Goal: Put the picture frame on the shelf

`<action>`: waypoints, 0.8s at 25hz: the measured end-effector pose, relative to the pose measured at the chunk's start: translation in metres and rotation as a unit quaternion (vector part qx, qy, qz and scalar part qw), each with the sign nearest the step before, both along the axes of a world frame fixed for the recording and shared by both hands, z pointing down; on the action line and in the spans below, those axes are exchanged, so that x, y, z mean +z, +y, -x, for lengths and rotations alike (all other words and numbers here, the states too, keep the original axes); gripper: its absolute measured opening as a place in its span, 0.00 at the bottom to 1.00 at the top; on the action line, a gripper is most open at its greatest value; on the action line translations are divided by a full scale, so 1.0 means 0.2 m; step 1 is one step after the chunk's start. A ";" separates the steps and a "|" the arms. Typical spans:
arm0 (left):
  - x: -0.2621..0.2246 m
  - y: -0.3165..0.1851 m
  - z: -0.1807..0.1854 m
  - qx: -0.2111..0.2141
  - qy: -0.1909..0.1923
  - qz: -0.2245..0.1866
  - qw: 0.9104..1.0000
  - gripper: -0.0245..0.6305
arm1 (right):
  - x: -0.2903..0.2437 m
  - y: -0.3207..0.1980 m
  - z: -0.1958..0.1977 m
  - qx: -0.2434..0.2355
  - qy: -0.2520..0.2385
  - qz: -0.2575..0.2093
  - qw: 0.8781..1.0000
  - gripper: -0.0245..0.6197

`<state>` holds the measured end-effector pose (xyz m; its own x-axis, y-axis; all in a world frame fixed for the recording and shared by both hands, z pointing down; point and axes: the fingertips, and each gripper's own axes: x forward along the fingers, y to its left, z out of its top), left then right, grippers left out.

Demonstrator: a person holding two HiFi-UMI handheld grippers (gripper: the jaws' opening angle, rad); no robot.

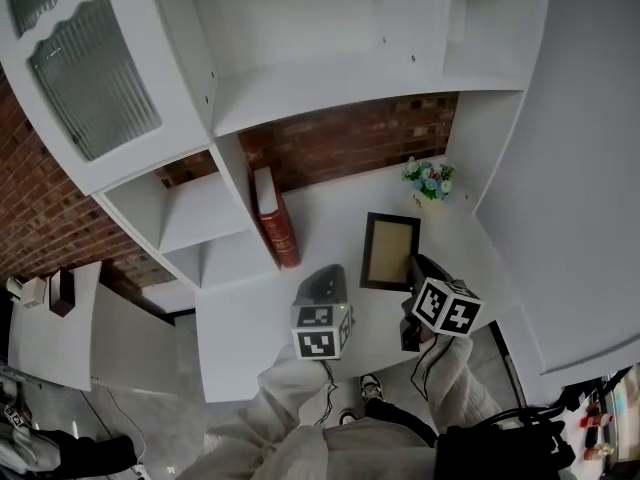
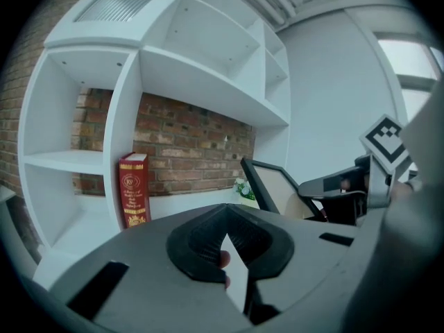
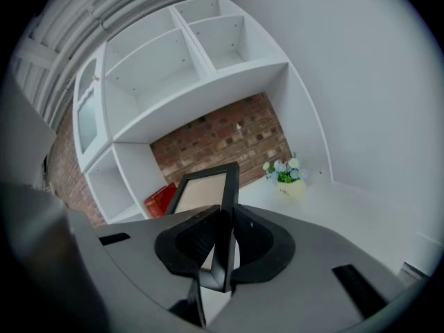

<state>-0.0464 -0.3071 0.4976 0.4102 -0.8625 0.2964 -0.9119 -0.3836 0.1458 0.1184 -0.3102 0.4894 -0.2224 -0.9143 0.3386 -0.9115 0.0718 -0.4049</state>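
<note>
A black picture frame (image 1: 389, 251) with a blank tan insert is held upright over the white counter (image 1: 250, 348). My right gripper (image 1: 414, 271) is shut on the frame's right edge. In the right gripper view the frame (image 3: 206, 189) rises from between the jaws of the right gripper (image 3: 220, 236). My left gripper (image 1: 326, 284) hovers just left of the frame, shut, with nothing in it. The left gripper view shows the frame (image 2: 276, 189) to the right, beyond the left gripper (image 2: 227, 229). The white shelf unit (image 1: 310, 86) stands behind, with its upper compartments bare.
A red book (image 1: 276, 218) leans upright against the shelf's divider, left of the frame. A small pot of flowers (image 1: 430, 180) sits at the counter's back right corner. A brick wall (image 1: 350, 140) backs the counter, and a white wall (image 1: 570, 168) closes the right side.
</note>
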 end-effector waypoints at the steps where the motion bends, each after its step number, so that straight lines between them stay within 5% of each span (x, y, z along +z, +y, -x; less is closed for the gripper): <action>1: -0.04 -0.01 0.00 0.000 0.001 -0.009 1.000 0.05 | -0.05 0.00 0.00 0.001 0.002 -0.012 1.000 0.15; 20: -0.56 -0.05 0.01 0.001 0.011 -0.109 0.994 0.05 | -0.72 -0.04 0.04 0.012 -0.004 -0.152 0.988 0.15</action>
